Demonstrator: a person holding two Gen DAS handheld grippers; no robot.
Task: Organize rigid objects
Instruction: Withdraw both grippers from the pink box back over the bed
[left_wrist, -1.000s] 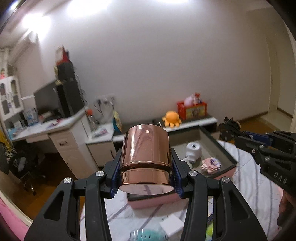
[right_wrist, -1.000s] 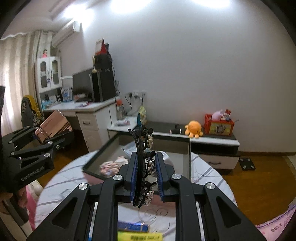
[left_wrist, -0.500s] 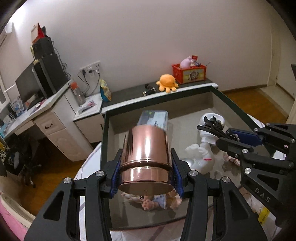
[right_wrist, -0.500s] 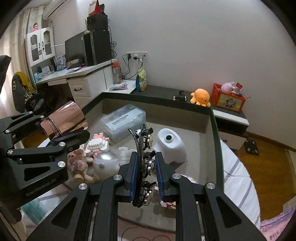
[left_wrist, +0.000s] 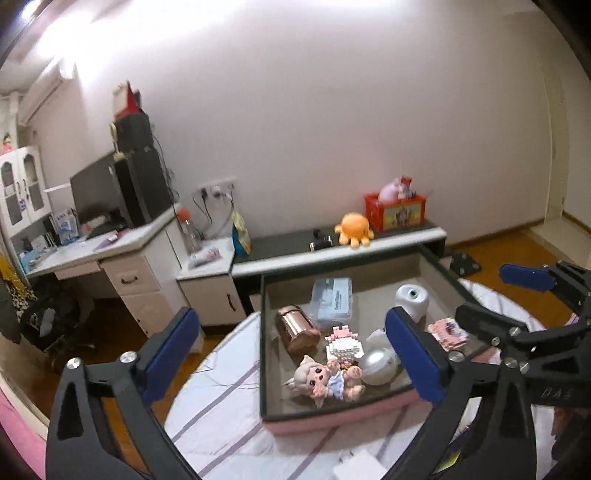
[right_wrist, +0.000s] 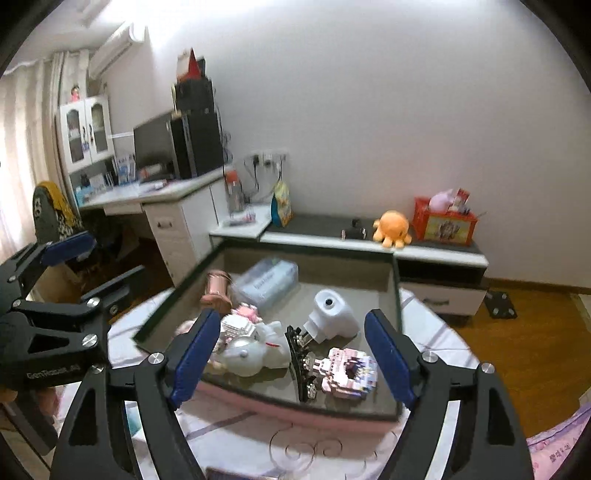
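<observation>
A shiny copper cup (left_wrist: 297, 328) (right_wrist: 218, 291) lies on its side in the left part of the pink-fronted tray (left_wrist: 332, 417) (right_wrist: 295, 406). A black hair clip (right_wrist: 301, 358) lies near the tray's front, beside a pink block figure (right_wrist: 349, 371). My left gripper (left_wrist: 293, 354) hangs before the tray, its jaws opening wide, nothing between the pads. My right gripper (right_wrist: 291, 356) is likewise opening and holds nothing; the clip shows between its fingers but lies below, untouched. Each gripper shows in the other's view: the right gripper (left_wrist: 506, 299) and the left gripper (right_wrist: 92, 264).
The tray also holds a clear plastic box (left_wrist: 332, 302), a white device (right_wrist: 332, 308), a doll (left_wrist: 321, 380), a block house (left_wrist: 343, 343) and a silver ball (left_wrist: 376, 367). It stands on a round table with a striped cloth (left_wrist: 221, 406). Behind are a desk (left_wrist: 110, 251) and a low cabinet (left_wrist: 332, 251).
Both grippers opened and drew back from the tray. The copper cup left the left gripper and now lies in the tray. The black clip left the right gripper and lies in the tray.
</observation>
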